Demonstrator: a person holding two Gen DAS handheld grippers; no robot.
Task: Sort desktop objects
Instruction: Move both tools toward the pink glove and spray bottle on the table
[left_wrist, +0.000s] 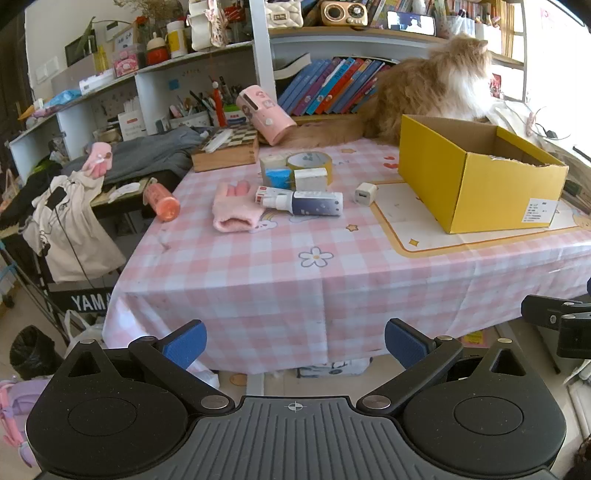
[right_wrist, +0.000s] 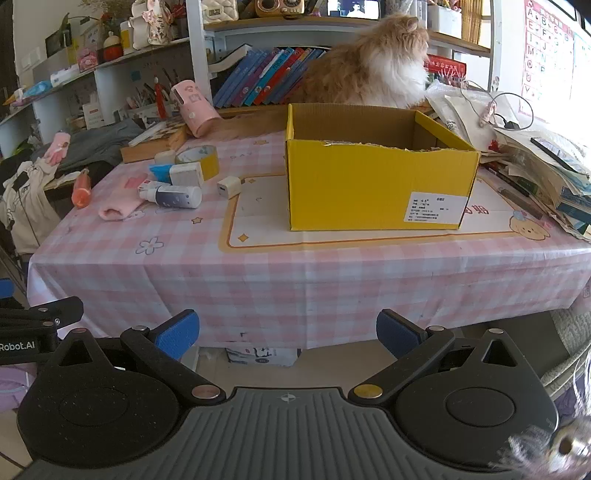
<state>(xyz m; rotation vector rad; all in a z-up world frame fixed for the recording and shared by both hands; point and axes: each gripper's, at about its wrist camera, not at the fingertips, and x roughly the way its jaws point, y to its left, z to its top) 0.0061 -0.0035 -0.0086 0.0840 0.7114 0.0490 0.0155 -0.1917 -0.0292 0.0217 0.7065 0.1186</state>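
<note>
Room: a crowded study corner with white shelves (left_wrist: 207, 70) full of books, pens and small boxes behind the table.
Table: covered with a pink checked cloth (left_wrist: 280, 273) with flower and star prints.
Yellow box (right_wrist: 376, 184): an open cardboard box, it stands on a cream mat (right_wrist: 258, 225) at the right half of the table; what is inside cannot be seen.
Cat (right_wrist: 373, 66): orange and white, long fur, it sits behind the yellow box, in front of the row of books.
Small objects: all are in a group left of the yellow box.
Charger (left_wrist: 365, 194): a white cube, the object nearest to the box, not touching it.
Spray bottle (left_wrist: 306, 202): it lies on its side, dark label, just beside a pink glove (left_wrist: 232, 210).
Tape roll (left_wrist: 310, 162): yellowish, it stands behind a white and blue small packet (left_wrist: 295, 179).
Orange bottle (left_wrist: 162, 201): it lies at the left edge of the table.
Left gripper (left_wrist: 295, 345): fingers spread wide, nothing between them, in front of the table edge.
Right gripper (right_wrist: 288, 336): fingers also spread wide and empty, in front of the table edge, facing the yellow box.
</note>
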